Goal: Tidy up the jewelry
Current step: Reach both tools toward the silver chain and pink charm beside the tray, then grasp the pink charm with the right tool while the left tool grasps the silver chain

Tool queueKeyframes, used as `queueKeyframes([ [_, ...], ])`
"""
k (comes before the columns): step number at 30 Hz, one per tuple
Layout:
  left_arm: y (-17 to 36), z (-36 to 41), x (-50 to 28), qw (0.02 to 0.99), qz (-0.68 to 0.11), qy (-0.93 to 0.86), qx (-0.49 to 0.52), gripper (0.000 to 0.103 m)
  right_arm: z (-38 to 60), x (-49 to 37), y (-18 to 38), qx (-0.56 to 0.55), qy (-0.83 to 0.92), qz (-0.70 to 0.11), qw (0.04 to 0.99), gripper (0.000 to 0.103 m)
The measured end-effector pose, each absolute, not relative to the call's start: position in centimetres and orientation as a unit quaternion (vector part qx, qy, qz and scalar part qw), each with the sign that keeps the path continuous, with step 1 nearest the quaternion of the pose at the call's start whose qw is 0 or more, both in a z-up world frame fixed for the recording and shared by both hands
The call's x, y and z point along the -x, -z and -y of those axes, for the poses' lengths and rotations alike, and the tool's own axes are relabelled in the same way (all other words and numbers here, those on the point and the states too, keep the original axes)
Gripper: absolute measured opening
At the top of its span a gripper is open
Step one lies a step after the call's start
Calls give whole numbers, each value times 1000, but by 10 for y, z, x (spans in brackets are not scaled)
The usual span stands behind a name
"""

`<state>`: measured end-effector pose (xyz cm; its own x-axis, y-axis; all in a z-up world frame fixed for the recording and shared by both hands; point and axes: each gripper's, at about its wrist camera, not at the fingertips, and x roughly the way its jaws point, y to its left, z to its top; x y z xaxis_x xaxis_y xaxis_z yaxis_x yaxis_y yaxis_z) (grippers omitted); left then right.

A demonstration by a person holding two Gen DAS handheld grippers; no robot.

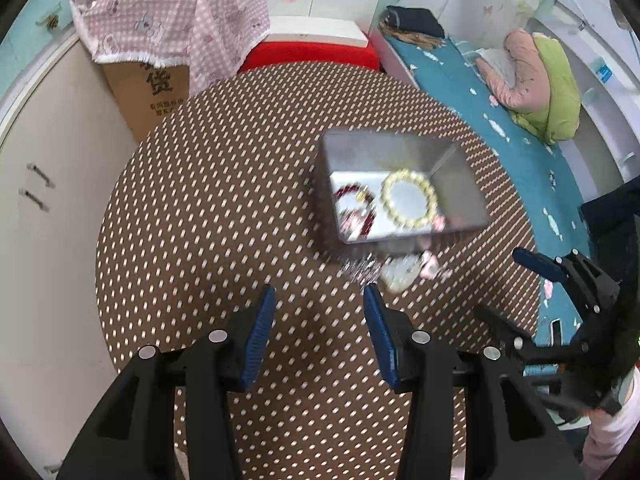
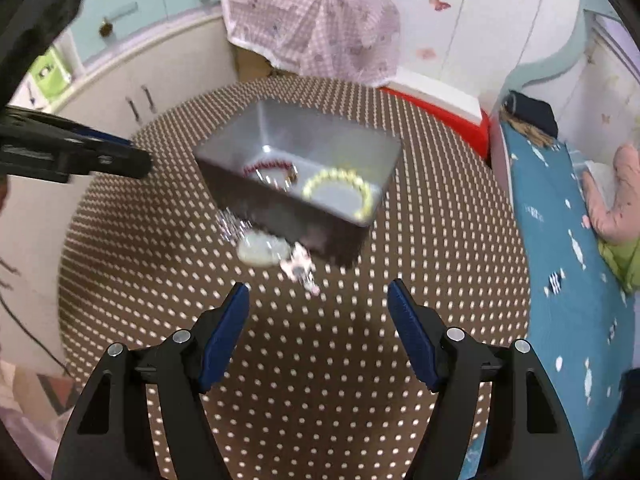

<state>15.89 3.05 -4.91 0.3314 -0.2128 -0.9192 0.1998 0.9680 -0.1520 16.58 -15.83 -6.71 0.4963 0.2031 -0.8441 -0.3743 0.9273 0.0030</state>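
Your round counter (image 1: 200, 200) carries a brown cloth with pale dots and fills most of both views. Beside it, on your right, runs a bed (image 1: 520, 152) with a teal sheet, a pink and green bundle lying on it. Behind the counter stands a cardboard box (image 1: 152, 96) draped with a pink checked cloth (image 1: 176, 16), and next to that a red item with a white top (image 1: 316, 46).

On the counter sits a metal tin (image 1: 400, 148), rectangular and open on top. Inside it, flat on the bottom, lie a yellow bead bracelet (image 1: 409, 198) and a dark red bead bracelet (image 1: 356, 210), side by side and close together (whether they touch cannot be told through the blur).

Just outside the tin's near wall, on the cloth, three small pieces lie bunched: a silvery chain (image 2: 232, 226), a pale green-white oval piece (image 2: 262, 250) and a small pink piece (image 2: 300, 266). All three are blurred, so finer detail cannot be made out.

Your left tool (image 1: 320, 300) hangs above the cloth with its blue pads apart and nothing between them; the oval piece lies just beyond its right-hand pad. Your right tool (image 2: 318, 292) is likewise open and empty, its pads set wider, with the pink piece just ahead of the gap. Neither tool touches the jewelry or the tin.
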Motion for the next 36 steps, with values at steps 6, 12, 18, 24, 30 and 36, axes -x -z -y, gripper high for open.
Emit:
queueKeyframes([
  [6,68,-40,-142,809,-574,125,0,44,152,-167,92,92,-179,-473,858,69],
  [12,87,-37,-132,798,-590,121,-16,44,141,-179,103,104,-189,-470,856,58],
  [18,97,-27,-130,791,-598,132,-18,44,129,-195,116,112,-196,-482,846,40],
  [24,103,-17,-135,787,-601,139,-13,44,130,-209,118,86,-199,-495,841,36],
  [30,112,-1,-150,786,-603,138,-9,48,125,-207,119,106,-208,-494,838,21],
  [36,116,18,-168,789,-600,129,-14,51,135,-207,118,98,-203,-498,838,16],
])
